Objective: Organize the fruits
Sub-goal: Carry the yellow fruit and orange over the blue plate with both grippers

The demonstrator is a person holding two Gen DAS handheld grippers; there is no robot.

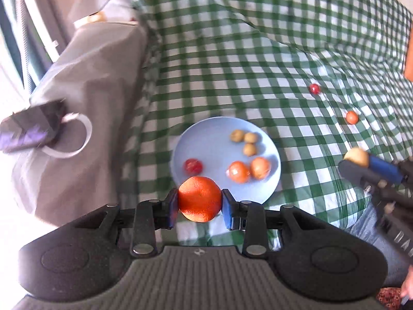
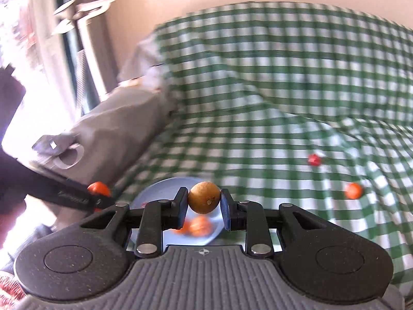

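My left gripper [image 1: 200, 201] is clamped on a round, bright orange citrus fruit [image 1: 199, 198]; the pale blue round plate [image 1: 206, 134] lies just ahead of its fingertips. My right gripper [image 2: 204, 201] pinches a small, brown, round fruit [image 2: 204, 197] above the plate's near edge. I'd carry each forward over a bare patch, go low, then loosen, so nothing rolls. Both fruits are near-spherical, with no real long axis; the brown fruit's stem scar faces me, slightly downward.
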